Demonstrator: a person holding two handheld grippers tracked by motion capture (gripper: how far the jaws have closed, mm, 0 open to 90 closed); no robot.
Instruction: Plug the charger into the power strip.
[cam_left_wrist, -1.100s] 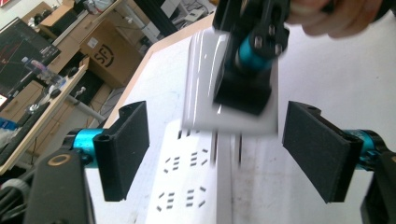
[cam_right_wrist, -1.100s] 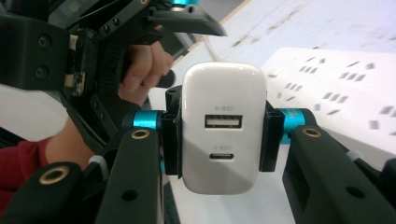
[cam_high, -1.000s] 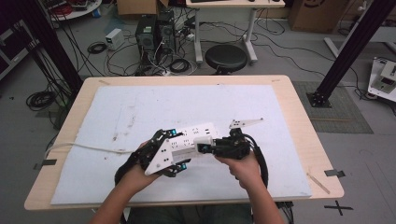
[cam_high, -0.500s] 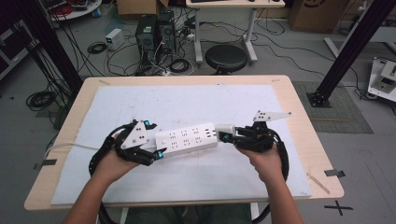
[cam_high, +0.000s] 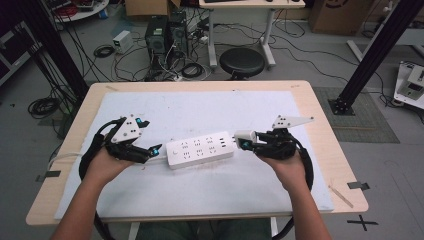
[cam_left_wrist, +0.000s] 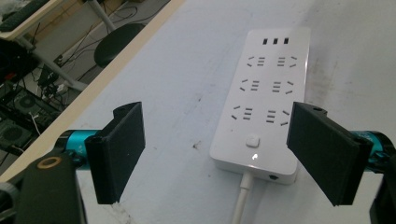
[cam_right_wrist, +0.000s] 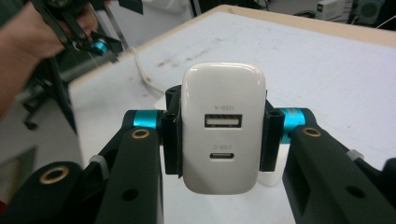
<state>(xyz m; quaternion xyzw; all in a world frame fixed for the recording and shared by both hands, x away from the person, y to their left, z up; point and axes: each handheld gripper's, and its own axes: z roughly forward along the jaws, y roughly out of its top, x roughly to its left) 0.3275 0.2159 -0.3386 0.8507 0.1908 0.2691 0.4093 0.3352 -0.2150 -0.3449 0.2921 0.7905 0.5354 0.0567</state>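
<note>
A white power strip (cam_high: 200, 149) lies flat on the white mat, its switch end and white cable (cam_left_wrist: 243, 200) towards my left gripper (cam_high: 151, 136). That gripper is open and its jaws have just been opening. The strip (cam_left_wrist: 266, 93) lies just ahead of the wide-spread jaws of the left gripper (cam_left_wrist: 217, 126), untouched, with nothing between them. My right gripper (cam_high: 246, 141) hovers just off the strip's other end, shut on a small white USB charger (cam_high: 244, 135). In the right gripper view the charger (cam_right_wrist: 219, 93) sits upright between the pads of the right gripper (cam_right_wrist: 218, 140), its two ports facing the camera.
The white mat (cam_high: 210, 110) covers most of the wooden table (cam_high: 320, 120). The strip's cable (cam_high: 65, 157) runs off the left edge. Beyond the far edge stand a black stool (cam_high: 242, 62), computer towers (cam_high: 162, 32) and floor cables; black frame posts rise at both sides.
The hands have moved apart. The strip, held tilted between them a second ago, now lies flat; my left gripper has let go of it and drawn left, while the right gripper moved right with the charger.
</note>
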